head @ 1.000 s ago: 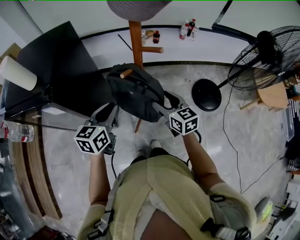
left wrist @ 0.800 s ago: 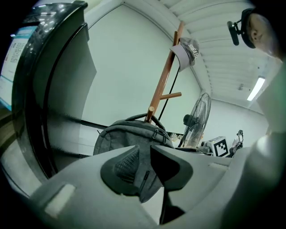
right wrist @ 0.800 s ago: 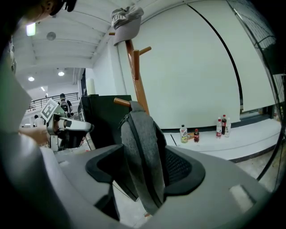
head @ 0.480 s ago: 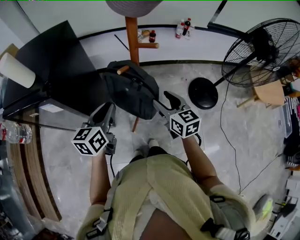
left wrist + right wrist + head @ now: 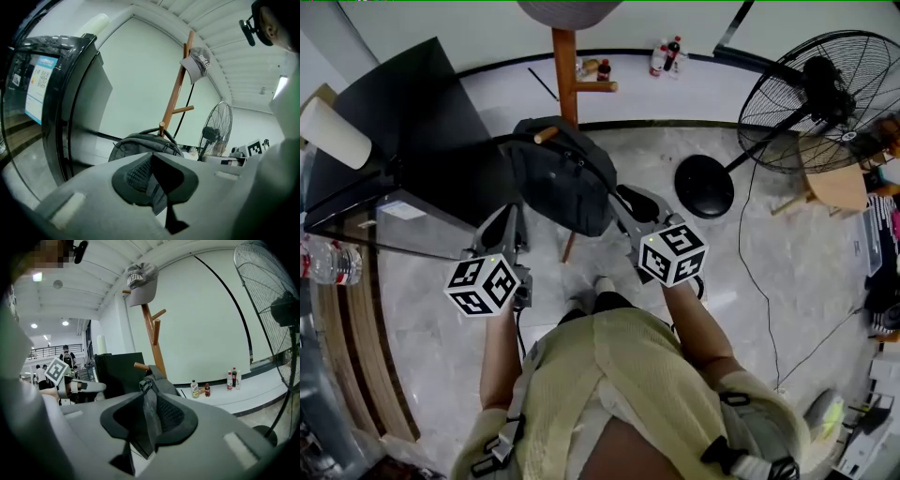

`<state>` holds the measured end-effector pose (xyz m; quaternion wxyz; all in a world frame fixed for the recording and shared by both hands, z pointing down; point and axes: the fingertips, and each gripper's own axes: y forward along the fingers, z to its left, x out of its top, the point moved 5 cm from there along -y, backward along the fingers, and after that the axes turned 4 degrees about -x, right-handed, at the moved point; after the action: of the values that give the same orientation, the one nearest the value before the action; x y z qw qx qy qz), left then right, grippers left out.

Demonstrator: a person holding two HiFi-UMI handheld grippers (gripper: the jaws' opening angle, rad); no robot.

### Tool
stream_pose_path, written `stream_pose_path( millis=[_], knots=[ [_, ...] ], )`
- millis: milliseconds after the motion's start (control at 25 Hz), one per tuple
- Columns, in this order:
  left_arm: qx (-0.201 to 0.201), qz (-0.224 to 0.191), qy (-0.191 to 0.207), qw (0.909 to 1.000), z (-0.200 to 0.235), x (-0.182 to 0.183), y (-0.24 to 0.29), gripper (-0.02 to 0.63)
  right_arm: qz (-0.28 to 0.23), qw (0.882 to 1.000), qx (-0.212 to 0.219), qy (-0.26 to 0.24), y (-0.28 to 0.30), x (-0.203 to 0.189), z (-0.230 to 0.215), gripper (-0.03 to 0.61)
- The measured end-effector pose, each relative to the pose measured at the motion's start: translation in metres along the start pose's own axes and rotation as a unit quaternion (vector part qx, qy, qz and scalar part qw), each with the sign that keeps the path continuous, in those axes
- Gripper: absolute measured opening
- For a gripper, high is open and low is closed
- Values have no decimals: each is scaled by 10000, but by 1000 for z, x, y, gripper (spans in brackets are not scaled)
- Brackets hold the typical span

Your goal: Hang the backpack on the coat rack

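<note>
The backpack is dark grey and rounded, with zips running over its top. It hangs by its carry handle from a low peg on the wooden coat rack, and its body sags against the pole. From where the person stands it is at 12 o'clock, off the floor.

The right claw has the bag at its 11 o'clock and is touching it. Its pads are pinched on a grey strap that leads up to the bag's zip. The left claw is just beside the bag's lower edge, with the bag at its 1 o'clock. It is pressed together as well. A sliver of grey webbing sits low between its pads and looks like another of the bag's straps, though I can't follow it back to the bag.

I count one backpack, one rack and two claws. One grey cap sits on the rack's top. One standing fan is at 2 o'clock. Four bottles stand on the ledge by the wall, and one water bottle lies on the glass worktop at 9 o'clock.
</note>
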<state>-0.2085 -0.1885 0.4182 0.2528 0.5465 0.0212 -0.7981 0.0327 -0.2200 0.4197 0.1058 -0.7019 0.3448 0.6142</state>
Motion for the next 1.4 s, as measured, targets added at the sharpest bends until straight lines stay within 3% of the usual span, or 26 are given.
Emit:
stream_pose_path(
  millis=[240,640,1400],
  knots=[
    [357,53,479,9982,-3,5,-5,5,-59,9999,-143,-47,-5,7,4,3],
    [557,358,1040,9924,-7,1,0,3,57,9991,-305,-293,-7,10,4,2],
    [605,451,1120,9908,-5,6,0,3,53,9993,-270,-267,-1,17,2,3]
  ],
)
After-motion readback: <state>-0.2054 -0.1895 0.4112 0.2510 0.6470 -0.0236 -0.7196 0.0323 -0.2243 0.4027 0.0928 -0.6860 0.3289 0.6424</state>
